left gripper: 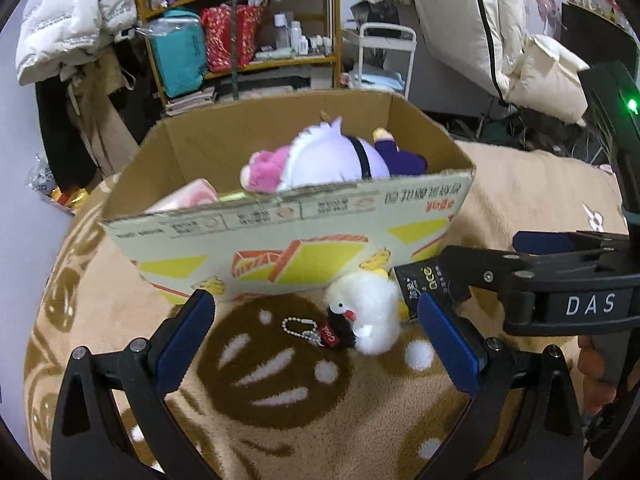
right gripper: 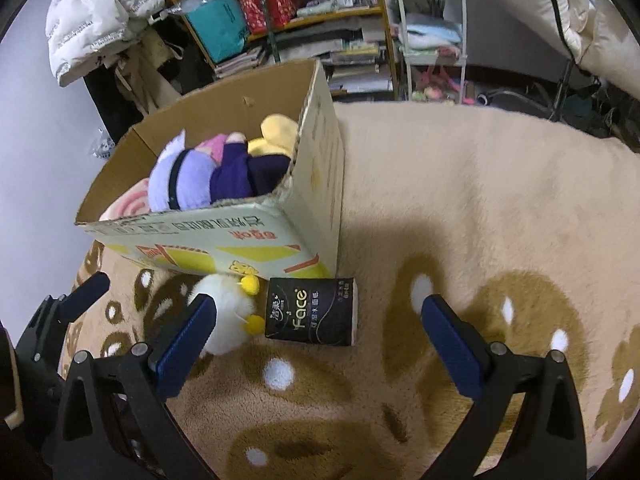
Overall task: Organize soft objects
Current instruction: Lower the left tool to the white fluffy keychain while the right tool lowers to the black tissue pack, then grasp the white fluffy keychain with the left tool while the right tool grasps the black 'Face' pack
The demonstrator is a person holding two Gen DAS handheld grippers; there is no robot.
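A white plush bird (left gripper: 366, 312) with a ball chain lies on the beige blanket in front of the cardboard box (left gripper: 280, 248). It also shows in the right wrist view (right gripper: 224, 320). A black tissue pack (right gripper: 312, 312) lies beside it, partly seen in the left wrist view (left gripper: 420, 284). The box (right gripper: 200, 236) holds a purple plush doll (left gripper: 340, 160), a pink item and a yellow plush (right gripper: 276, 132). My left gripper (left gripper: 316, 320) is open just before the bird. My right gripper (right gripper: 316, 320) is open just before the tissue pack; it also shows from the side in the left wrist view (left gripper: 500, 256).
The beige blanket with brown paw prints (right gripper: 480, 200) covers the surface. Behind stand a wooden shelf (left gripper: 240, 32) with bags and bottles, a white cart (right gripper: 432, 32), and hanging white jackets (left gripper: 68, 20).
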